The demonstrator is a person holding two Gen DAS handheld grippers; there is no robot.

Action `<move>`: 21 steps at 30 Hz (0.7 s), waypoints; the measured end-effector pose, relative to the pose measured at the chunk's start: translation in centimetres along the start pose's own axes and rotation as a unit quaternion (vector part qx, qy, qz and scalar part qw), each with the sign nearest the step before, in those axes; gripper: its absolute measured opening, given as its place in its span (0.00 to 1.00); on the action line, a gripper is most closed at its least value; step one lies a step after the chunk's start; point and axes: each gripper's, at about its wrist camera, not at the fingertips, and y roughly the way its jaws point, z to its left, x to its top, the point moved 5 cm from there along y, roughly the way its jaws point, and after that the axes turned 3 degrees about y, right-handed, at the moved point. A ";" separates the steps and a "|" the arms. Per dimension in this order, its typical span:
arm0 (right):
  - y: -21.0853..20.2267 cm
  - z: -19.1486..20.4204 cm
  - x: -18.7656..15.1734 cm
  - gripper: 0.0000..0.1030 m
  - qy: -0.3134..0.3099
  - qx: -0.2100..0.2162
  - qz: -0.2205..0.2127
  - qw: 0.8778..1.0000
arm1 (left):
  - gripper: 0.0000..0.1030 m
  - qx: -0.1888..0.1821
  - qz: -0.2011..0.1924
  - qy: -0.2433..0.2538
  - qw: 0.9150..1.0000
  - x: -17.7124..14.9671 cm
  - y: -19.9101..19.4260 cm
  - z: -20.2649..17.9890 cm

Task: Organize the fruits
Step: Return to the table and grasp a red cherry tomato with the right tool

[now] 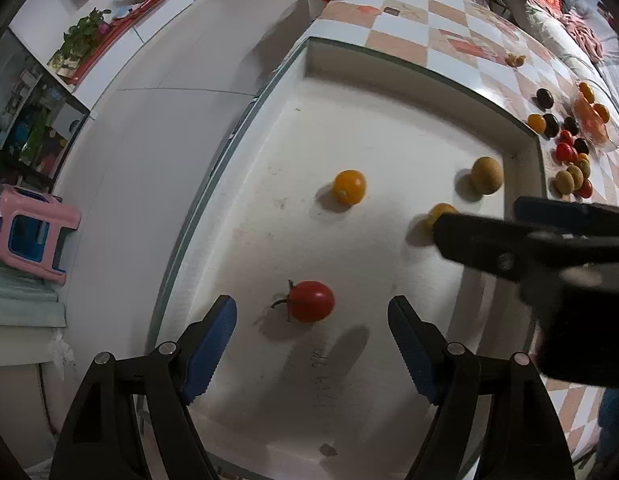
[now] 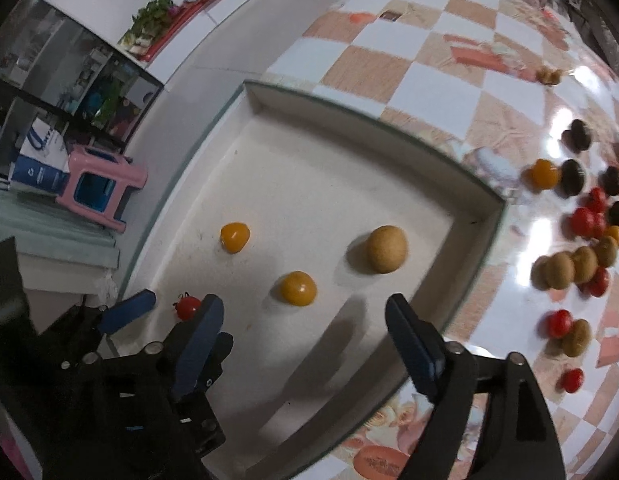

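A white tray (image 1: 389, 92) lies on the checkered table. In it are a red cherry tomato (image 1: 311, 301), an orange tomato (image 1: 350, 187), a second orange tomato (image 1: 439, 213) partly behind the right gripper, and a tan kiwi (image 1: 486, 175). My left gripper (image 1: 311, 344) is open and empty, its fingers either side of the red tomato, just short of it. In the right wrist view my right gripper (image 2: 305, 340) is open and empty over the tray (image 2: 349, 108), just behind the nearer orange tomato (image 2: 297, 288). The kiwi (image 2: 387, 249) lies beyond.
Loose fruit (image 2: 581, 240) lies on the table to the right of the tray: red tomatoes, kiwis, dark fruits, an orange one. A pink stool (image 1: 33, 232) stands on the floor at left. The tray's left edge meets the table edge.
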 end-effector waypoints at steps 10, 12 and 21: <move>-6.3 -8.0 -2.1 0.88 0.090 -0.044 -0.059 0.993 | 0.77 -0.010 -0.027 0.052 0.998 1.4 -2.7 -4.9; -7.0 -11.0 -3.3 0.88 0.119 -0.063 -0.061 0.989 | 0.77 -0.020 -0.034 0.063 0.997 1.7 -3.3 -6.3; -5.9 -19.5 -7.6 0.88 0.185 -0.127 -0.023 0.974 | 0.77 -0.044 -0.047 0.121 0.991 2.5 -4.5 -11.7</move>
